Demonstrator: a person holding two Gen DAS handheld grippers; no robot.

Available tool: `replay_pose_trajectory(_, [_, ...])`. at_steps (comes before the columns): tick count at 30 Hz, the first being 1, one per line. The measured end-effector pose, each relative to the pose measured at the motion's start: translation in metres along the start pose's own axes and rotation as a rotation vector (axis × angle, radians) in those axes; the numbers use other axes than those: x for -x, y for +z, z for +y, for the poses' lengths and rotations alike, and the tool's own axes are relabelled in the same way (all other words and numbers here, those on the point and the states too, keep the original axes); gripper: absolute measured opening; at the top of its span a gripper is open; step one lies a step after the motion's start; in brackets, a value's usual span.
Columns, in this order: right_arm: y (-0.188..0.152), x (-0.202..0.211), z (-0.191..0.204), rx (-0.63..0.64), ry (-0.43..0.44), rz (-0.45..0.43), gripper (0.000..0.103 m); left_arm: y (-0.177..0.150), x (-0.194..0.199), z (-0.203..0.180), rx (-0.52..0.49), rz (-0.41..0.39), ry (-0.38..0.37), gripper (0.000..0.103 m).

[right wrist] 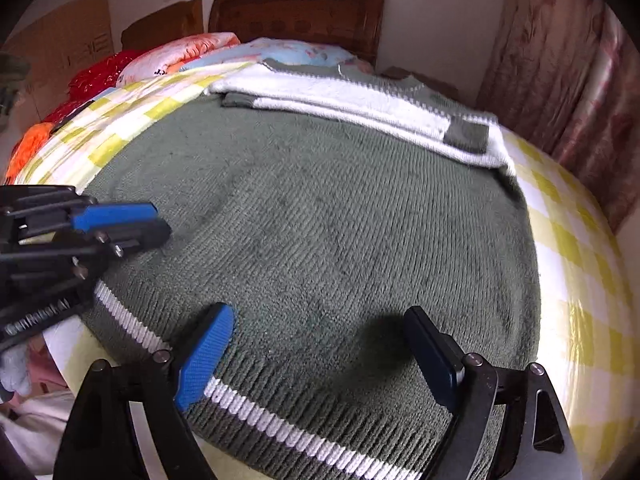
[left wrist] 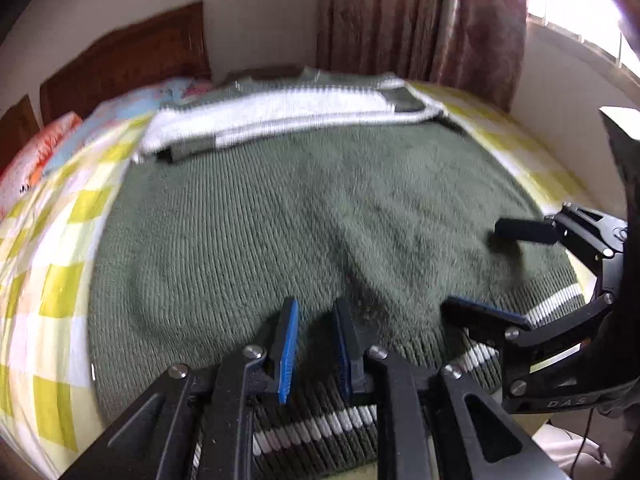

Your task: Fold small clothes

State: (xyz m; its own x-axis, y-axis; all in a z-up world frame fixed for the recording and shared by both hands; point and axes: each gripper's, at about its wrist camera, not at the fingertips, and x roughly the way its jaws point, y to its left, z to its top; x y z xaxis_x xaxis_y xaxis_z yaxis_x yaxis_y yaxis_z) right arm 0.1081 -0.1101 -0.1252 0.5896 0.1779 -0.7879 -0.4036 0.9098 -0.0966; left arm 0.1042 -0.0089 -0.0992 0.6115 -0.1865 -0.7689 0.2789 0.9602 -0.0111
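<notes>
Left gripper [left wrist: 316, 344]: jaws a narrow gap apart, nothing between them, tips low over the sweater [left wrist: 304, 216] just inside its hem [left wrist: 320, 428]; contact can't be judged.
Right gripper [right wrist: 320, 344]: spread wide, holding nothing, tips above the sweater just inside the hem.
Sweater: green knit, flat on the checked bedspread [right wrist: 576, 248], white-striped hem nearest both grippers, white sleeves [right wrist: 360, 108] folded across its far end.
Only in right view: pillows [right wrist: 192, 54] beyond the sweater's far left; headboard [right wrist: 296, 12] full width; cardboard [right wrist: 60, 44] left of it.
Only in left view: bright window [left wrist: 580, 12] beyond the sweater's far right, next to the curtain [left wrist: 420, 16].
</notes>
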Motion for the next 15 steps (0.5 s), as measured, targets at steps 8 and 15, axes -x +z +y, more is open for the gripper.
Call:
replay_pose_trajectory(8, [-0.039, 0.021, -0.036, -0.053, 0.053, -0.016, 0.103, -0.024, 0.021, 0.025, 0.025, -0.021, -0.026, 0.020])
replay_pose_trajectory(15, [-0.048, 0.029, -0.044, -0.060, 0.055, -0.026, 0.103, -0.033, 0.029, 0.035, 0.049, -0.033, -0.052, 0.020])
